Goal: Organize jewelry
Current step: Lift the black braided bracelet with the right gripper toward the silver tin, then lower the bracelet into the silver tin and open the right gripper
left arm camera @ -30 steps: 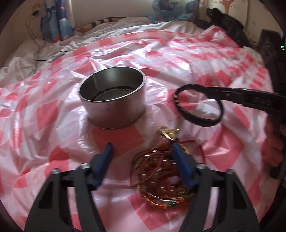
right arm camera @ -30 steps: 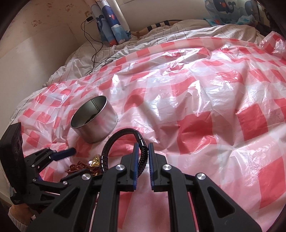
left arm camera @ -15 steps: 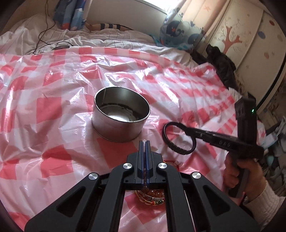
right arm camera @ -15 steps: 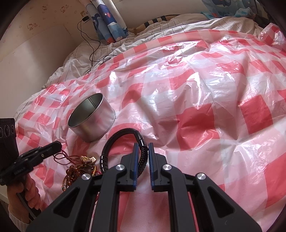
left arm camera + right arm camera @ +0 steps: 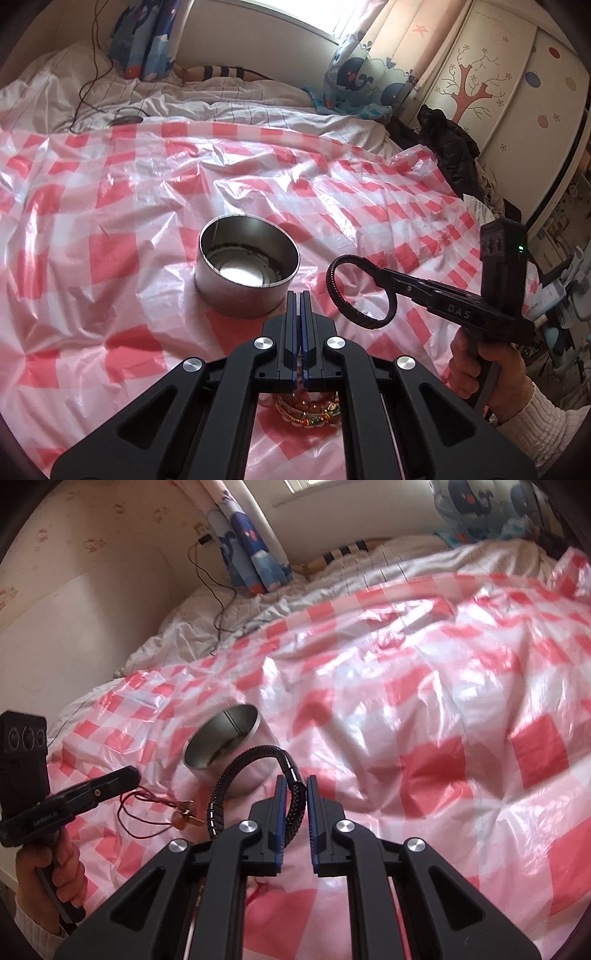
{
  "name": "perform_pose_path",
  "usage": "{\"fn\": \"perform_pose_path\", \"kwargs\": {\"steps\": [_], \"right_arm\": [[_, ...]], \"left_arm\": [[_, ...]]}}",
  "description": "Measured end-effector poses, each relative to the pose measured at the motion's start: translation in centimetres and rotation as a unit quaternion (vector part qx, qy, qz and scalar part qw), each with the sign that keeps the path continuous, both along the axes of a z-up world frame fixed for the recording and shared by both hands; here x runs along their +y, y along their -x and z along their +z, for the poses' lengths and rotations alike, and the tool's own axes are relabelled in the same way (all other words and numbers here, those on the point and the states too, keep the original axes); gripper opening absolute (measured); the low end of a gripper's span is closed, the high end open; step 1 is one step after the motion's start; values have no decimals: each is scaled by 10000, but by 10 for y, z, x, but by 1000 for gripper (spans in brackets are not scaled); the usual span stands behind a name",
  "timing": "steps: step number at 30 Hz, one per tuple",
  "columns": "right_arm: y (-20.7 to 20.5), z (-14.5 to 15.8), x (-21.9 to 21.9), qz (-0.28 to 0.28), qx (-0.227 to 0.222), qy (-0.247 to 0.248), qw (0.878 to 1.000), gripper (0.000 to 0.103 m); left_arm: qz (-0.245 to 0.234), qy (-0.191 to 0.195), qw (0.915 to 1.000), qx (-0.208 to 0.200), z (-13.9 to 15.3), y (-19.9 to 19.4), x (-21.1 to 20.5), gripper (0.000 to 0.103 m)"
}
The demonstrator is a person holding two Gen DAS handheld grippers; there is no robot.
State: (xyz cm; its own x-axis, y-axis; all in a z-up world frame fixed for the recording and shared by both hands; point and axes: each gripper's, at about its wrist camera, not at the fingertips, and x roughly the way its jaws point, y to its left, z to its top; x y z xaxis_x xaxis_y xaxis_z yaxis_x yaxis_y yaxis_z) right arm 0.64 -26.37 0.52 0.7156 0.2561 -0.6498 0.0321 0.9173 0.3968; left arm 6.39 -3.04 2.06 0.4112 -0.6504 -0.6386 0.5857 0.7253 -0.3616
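The right gripper (image 5: 293, 797) pinches a black braided bracelet (image 5: 236, 775) just before the metal tin (image 5: 225, 746).

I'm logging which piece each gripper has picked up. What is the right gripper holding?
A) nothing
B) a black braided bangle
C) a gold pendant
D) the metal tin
B: the right gripper has its fingers closed on the black braided bangle, held in the air to the right of the open metal tin; the left wrist view shows the same ring clamped at its tip.
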Motion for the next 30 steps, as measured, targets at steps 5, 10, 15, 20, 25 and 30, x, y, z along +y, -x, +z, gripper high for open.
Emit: {"fn": "perform_pose_path", "kwargs": {"steps": [5,10,15,20,25,30], "right_arm": [[-4,16,10,28,-270,252,9993,11],[-10,21,16,115,-298,389,9987,11],[-18,20,17,111,-267,395,9988,11],[-23,21,17,97,-287,413,9987,12],[-34,21,18,102,-282,440,9986,11],[-51,20,27,161,-239,658,9974,12]], "left_arm": [[1,-91,9999,-136,16,-14,-6,1],[-50,-64,9994,-339,32,-29,-16,1],[-7,-49,9992,-385,35,-47,-24,1],[28,9,9998,-175,19,-68,-31,1],[55,80,10000,4,1,-81,-34,1],[97,-154,9993,329,-27,-94,-39,2]]}}
